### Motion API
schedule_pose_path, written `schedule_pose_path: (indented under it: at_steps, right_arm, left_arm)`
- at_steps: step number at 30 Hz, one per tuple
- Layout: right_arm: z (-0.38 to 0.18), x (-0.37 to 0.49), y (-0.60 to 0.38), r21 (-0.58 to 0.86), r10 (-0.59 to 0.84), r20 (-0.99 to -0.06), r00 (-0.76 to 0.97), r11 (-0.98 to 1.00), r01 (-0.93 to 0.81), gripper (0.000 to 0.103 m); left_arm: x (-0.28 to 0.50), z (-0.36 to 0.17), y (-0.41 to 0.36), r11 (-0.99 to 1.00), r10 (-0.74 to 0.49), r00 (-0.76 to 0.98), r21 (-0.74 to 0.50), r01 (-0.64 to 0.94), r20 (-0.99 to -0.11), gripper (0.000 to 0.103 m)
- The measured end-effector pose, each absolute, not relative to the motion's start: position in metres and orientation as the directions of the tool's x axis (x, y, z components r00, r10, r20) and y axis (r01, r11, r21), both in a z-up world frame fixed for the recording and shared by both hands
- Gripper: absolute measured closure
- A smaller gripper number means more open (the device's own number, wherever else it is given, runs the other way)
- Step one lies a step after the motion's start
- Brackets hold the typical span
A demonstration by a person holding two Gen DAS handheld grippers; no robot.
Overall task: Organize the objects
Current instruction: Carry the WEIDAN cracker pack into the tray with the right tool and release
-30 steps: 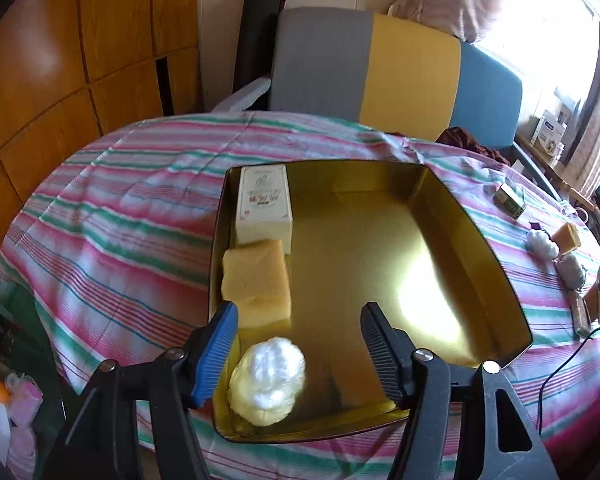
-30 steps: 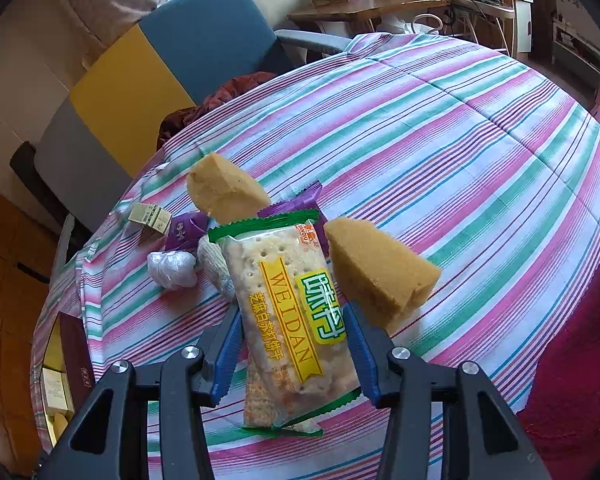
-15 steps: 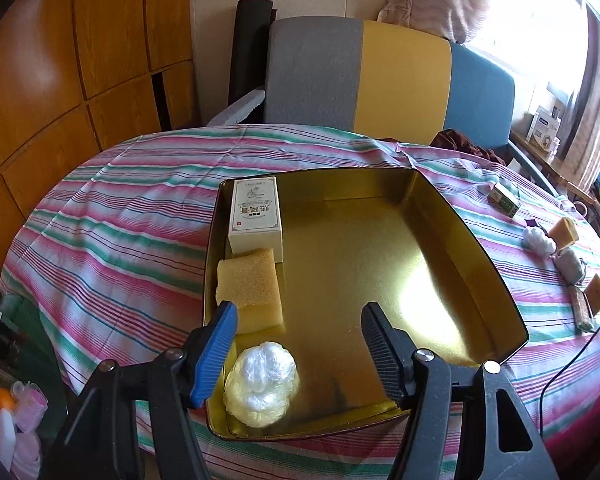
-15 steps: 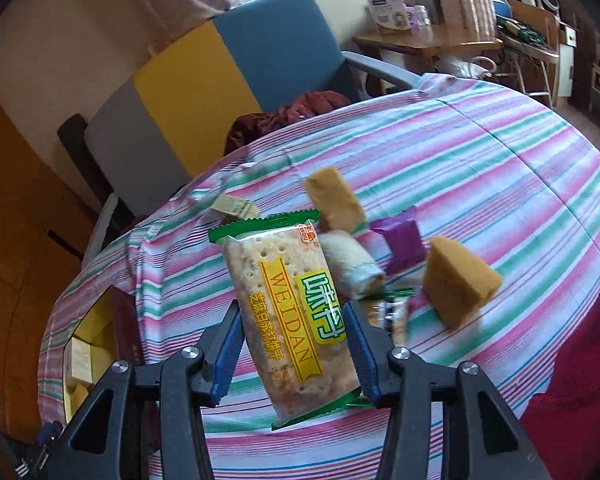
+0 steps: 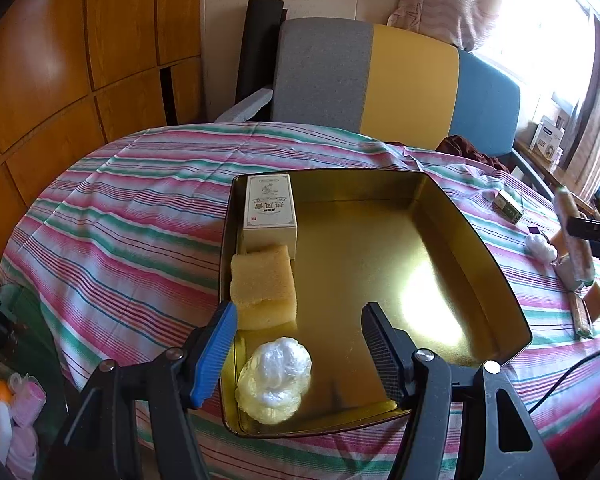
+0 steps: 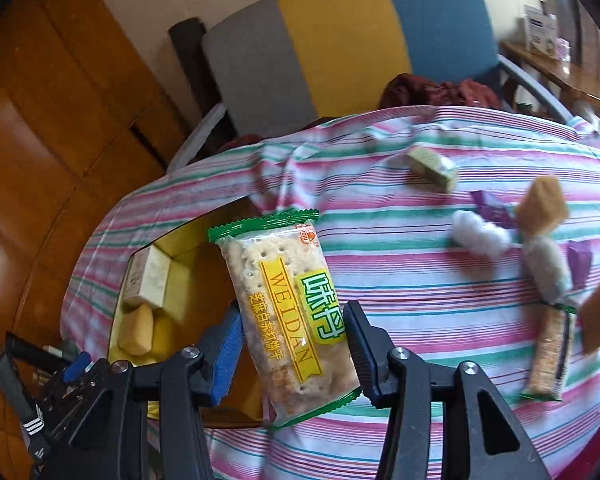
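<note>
A gold metal tray [image 5: 476,240] sits on the striped tablecloth. Along its left side lie a cream box [image 5: 270,210], a yellow sponge [image 5: 264,286] and a white plastic-wrapped ball [image 5: 276,378]. My left gripper [image 5: 298,344] is open and empty above the tray's near edge. My right gripper [image 6: 294,344] is shut on a WEIDAN cracker packet [image 6: 288,312] and holds it in the air beside the tray [image 6: 184,248]. The packet also shows at the right edge of the left wrist view [image 5: 576,240].
To the right on the cloth lie a small green box [image 6: 432,166], a white ball [image 6: 480,234], purple wrappers [image 6: 492,208], two tan sponge pieces [image 6: 542,206], a wrapped roll [image 6: 548,270] and a cracker bar [image 6: 548,358]. A grey, yellow and blue chair [image 5: 396,84] stands behind the table.
My right gripper has carried the cracker packet left, away from the loose items and toward the tray. My left gripper has pulled back slightly and stays open.
</note>
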State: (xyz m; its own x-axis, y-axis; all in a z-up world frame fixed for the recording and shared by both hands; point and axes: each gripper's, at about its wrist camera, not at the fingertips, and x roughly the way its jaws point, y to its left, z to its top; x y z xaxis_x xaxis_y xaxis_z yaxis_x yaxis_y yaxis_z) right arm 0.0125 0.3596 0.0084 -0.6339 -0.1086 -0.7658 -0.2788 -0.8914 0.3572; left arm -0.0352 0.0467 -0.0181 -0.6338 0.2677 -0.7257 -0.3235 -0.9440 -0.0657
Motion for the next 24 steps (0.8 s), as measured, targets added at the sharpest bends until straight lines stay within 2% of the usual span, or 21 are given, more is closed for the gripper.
schedule_pose_path:
  at_steps: [12, 24]
  right_arm:
    - [-0.027, -0.071, 0.278, 0.368, -0.250, -0.835, -0.490, -0.916, -0.161, 0.053]
    - [-0.068, -0.177, 0.219, 0.289, -0.204, -0.907, -0.368, -0.938, -0.193, 0.053]
  left_arm:
    - [-0.038, -0.020, 0.028, -0.953, 0.263, -0.637, -0.090, -0.290, -0.724, 0.038]
    - [-0.046, -0.028, -0.009, -0.967, 0.244, -0.630, -0.134, -0.218, -0.737, 0.037]
